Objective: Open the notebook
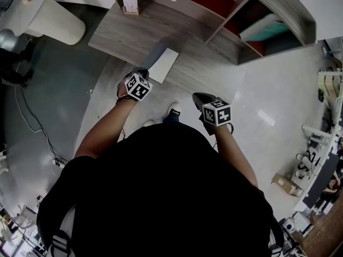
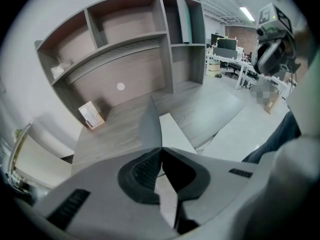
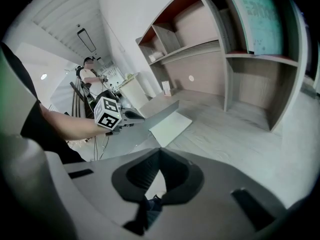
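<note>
A person in a dark top stood at a grey wood-grain surface (image 1: 128, 36) with open shelves (image 1: 225, 9) behind it, holding a hand-held gripper in each hand. The notebook (image 1: 166, 63) lay near the front edge of the surface, just ahead of the left hand. The left hand-held gripper (image 2: 161, 149) was clamped tight on an edge of the grey cover (image 3: 156, 111). It held the cover raised at a slant above the white first page (image 3: 171, 126) — neither flat on the page nor folded back. The right hand-held gripper (image 3: 159, 152) hung well apart from the notebook, over the floor near the person's body, with its jaws together and nothing between them.

The task looked partly done: the cover was gripped and lifted clear, and the page beneath was already showing. What seemed to remain was to carry the cover over past upright, lay it flat on the surface and let go. Nothing held the notebook down, so it might slide or lift with the cover — and a thin cover could slip from so small a pinch.
</note>
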Demonstrator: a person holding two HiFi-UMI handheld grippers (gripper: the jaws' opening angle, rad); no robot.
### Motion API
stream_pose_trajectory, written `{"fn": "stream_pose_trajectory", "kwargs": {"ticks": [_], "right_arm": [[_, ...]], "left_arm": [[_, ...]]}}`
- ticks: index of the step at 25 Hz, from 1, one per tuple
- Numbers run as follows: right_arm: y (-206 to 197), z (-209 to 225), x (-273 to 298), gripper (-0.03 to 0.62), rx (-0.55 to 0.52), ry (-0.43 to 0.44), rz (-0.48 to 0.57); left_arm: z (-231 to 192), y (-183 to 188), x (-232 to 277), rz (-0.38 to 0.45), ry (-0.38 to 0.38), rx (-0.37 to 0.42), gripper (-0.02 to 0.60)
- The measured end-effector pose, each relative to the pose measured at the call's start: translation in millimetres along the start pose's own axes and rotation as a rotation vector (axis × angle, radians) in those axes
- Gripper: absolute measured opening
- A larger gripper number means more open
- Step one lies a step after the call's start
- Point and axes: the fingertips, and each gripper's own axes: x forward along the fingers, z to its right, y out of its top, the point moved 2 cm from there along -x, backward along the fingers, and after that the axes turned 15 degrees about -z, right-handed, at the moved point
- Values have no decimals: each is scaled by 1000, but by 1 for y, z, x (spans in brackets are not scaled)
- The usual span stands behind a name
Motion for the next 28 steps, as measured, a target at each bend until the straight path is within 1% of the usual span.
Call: {"fn": "stream_pose_trajectory", "kwargs": {"ticks": [5,11,15,28], "right_arm": [[0,-1,-6,0,15,-10,13],[-1,10,-13,0,47,-33,28],[2,18,-19,0,60,-45,39],[7,36,-24,0,95,-68,47]], "left_arm": [[-23,-6,-5,3,24,-22,17],[-46,-18,-5,-5,49,-61,17],[-65,-24,-5,-15,60,-110,18],[-114,-51,14,-77,91,-214,18]]}}
